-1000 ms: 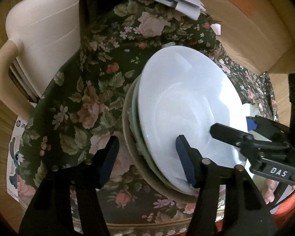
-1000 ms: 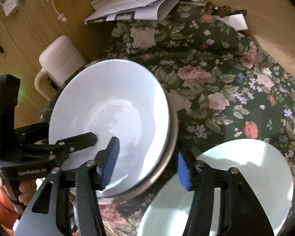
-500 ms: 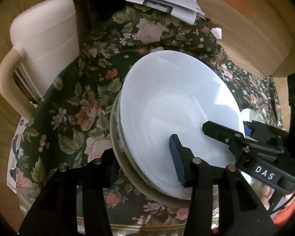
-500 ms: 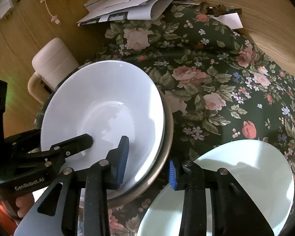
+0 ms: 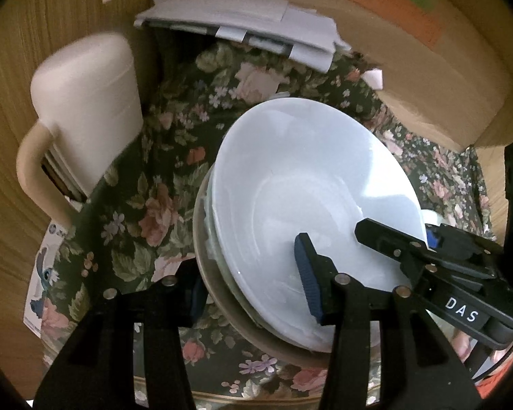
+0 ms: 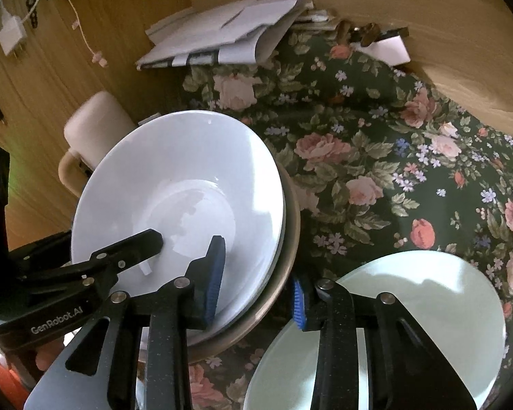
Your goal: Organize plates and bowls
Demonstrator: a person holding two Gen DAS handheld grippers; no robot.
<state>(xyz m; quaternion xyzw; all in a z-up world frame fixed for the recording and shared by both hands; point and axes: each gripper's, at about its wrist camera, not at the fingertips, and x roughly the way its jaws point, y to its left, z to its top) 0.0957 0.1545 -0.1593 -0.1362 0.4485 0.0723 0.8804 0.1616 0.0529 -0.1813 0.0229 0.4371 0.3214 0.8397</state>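
Covering the table, a floral cloth [image 6: 376,157] meets wood-grain wall [image 6: 461,34].

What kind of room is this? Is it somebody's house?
Probably a home, likely a dining spot. A table wears a flowered tablecloth, a stack of white bowls sits on it beside a pale plate, a cream chair stands alongside, and loose papers lie at the far edge.

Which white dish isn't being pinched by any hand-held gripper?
The pale flat plate lying alone on the flowery cloth, lower right. The white bowl sits in a stack, with hand-held grippers on its rim.
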